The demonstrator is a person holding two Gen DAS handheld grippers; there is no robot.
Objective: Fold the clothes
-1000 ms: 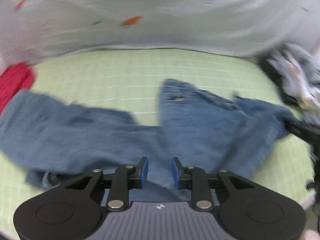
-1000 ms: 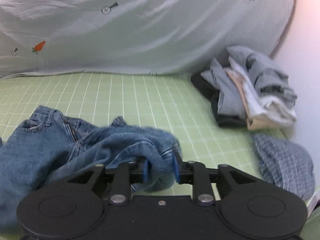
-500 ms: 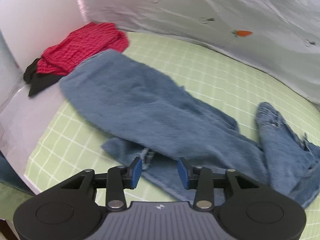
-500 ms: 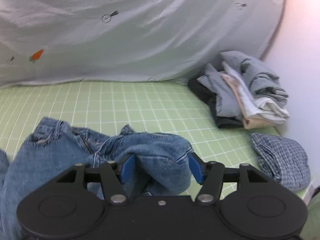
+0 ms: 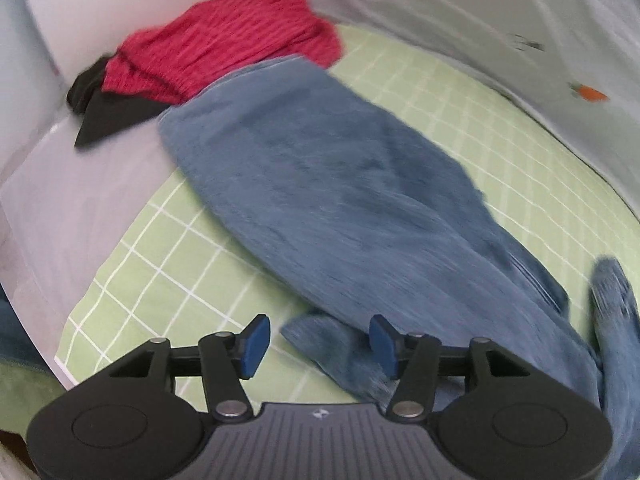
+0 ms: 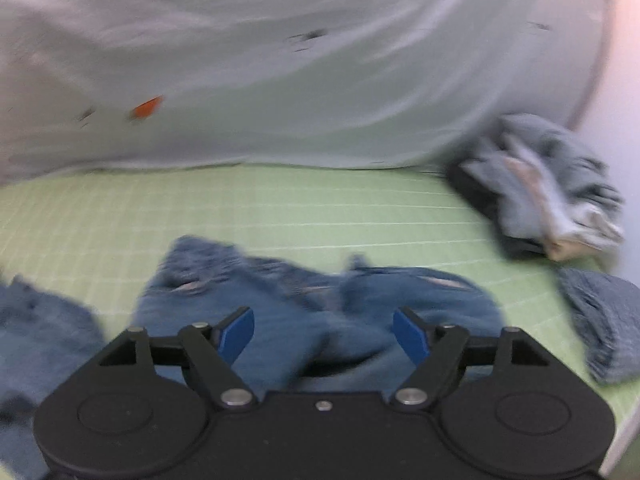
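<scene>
jeans [image 5: 352,184] lie spread and rumpled on the green checked bed [image 5: 460,96], not yet folded. left hand-held gripper [image 5: 318,346] wide open over a leg hem; right hand-held gripper [image 6: 324,336] wide open above the bunched waist. likely next: pinch hem and waist, flatten, fold.

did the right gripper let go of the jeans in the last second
Yes. The right gripper was shut on the jeans; now its jaws stand wide open and the denim lies slack on the green checked sheet.
</scene>
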